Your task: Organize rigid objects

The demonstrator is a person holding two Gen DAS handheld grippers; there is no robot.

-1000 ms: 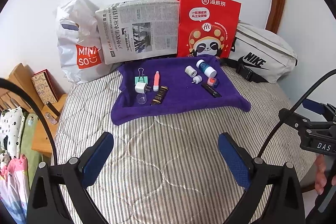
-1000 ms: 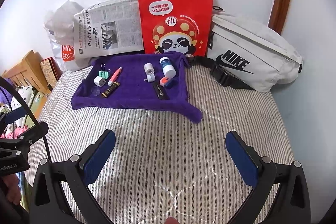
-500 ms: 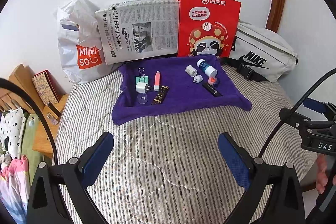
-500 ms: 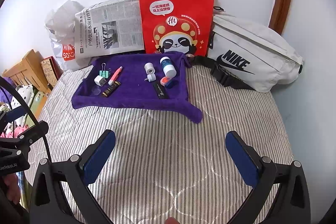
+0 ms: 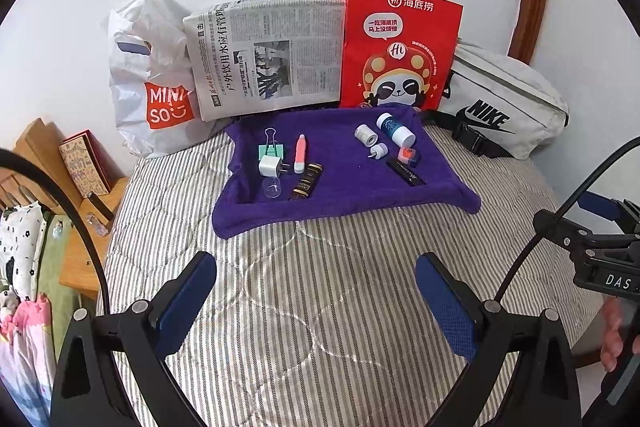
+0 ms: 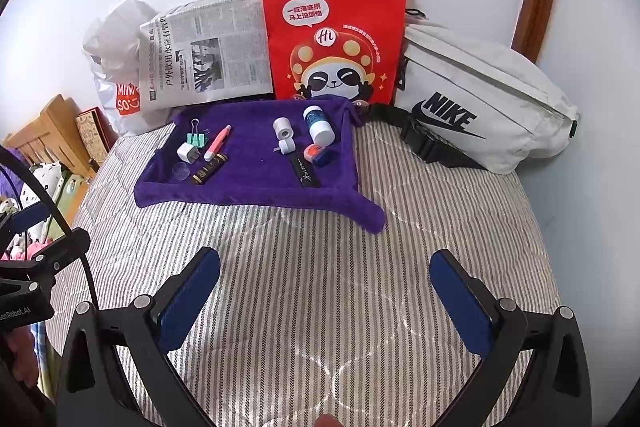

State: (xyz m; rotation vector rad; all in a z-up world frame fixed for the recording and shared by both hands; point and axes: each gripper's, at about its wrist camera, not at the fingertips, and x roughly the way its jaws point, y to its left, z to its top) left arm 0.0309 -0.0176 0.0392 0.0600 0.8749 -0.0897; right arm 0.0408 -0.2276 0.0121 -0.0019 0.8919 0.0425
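On the purple cloth (image 6: 256,183) at the bed's (image 6: 320,287) far edge, small items lie in 2 clusters: the charger (image 6: 187,151) group left, the bottle (image 6: 319,125) group right. This fits sorted or awaiting sorting. Both grippers, left gripper (image 5: 316,303) and right gripper (image 6: 324,303), hover with fingers spread, empty.

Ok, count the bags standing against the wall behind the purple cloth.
3. A white Miniso plastic bag on the left, a red paper bag in the middle, a white Nike waist bag on the right. The newspaper could hide more.

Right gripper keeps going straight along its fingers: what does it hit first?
Probably bare striped quilt, then the purple towel's near edge. The open right gripper holds nothing; depth is uncertain in the fisheye view.
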